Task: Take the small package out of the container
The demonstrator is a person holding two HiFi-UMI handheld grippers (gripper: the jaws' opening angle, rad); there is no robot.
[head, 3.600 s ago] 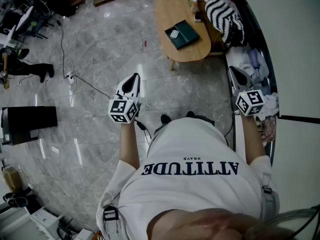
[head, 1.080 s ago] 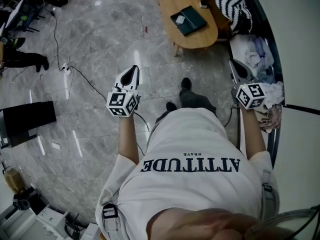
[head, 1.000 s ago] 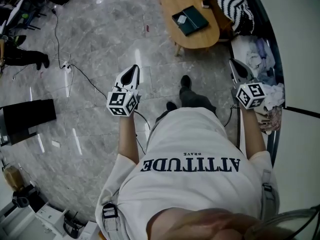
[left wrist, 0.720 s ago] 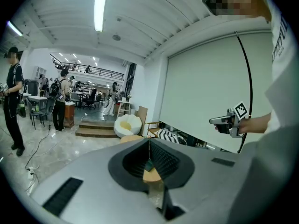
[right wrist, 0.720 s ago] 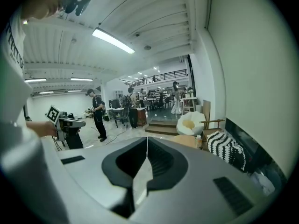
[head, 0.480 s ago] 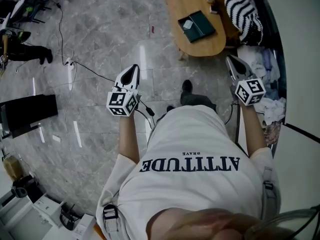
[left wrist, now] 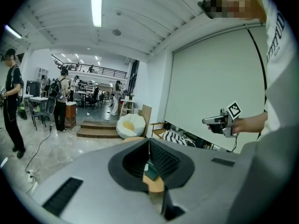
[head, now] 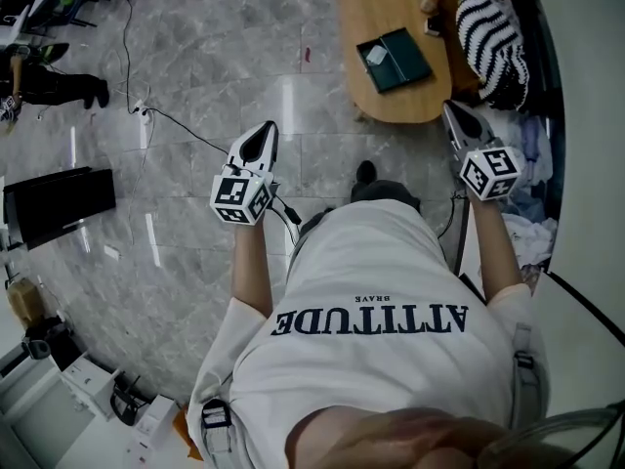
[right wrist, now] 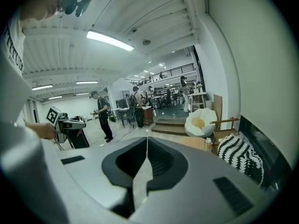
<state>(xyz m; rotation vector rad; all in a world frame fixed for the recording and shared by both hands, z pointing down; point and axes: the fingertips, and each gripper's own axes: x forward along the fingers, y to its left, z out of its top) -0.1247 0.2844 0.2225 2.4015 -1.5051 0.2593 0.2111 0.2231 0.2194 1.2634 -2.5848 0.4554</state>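
Observation:
A dark green flat container (head: pixel 395 59) lies on the oval wooden table (head: pixel 371 8) ahead of me, with a small white package (head: pixel 377 55) in its left corner. My left gripper (head: pixel 264 131) is held out over the floor, well short of the table, its jaws shut and empty. My right gripper (head: pixel 451 111) hovers near the table's near right end, also shut and empty. In the left gripper view a bit of the container (left wrist: pixel 150 171) and table shows through the gap below the touching fingertips (left wrist: pixel 149 142). The right gripper view shows its jaws (right wrist: pixel 147 140) closed, the table (right wrist: pixel 196 143) beyond.
A black-and-white striped cushion (head: pixel 493 32) sits right of the table, with a heap of clothes (head: pixel 522 164) below it. A black box (head: pixel 59 203) and a cable (head: pixel 186 130) lie on the marble floor at left. People stand far off (right wrist: pixel 100 111).
The person has stepped forward: the table and container have slid lower and closer in the head view. Both grippers stay shut and held out as before.

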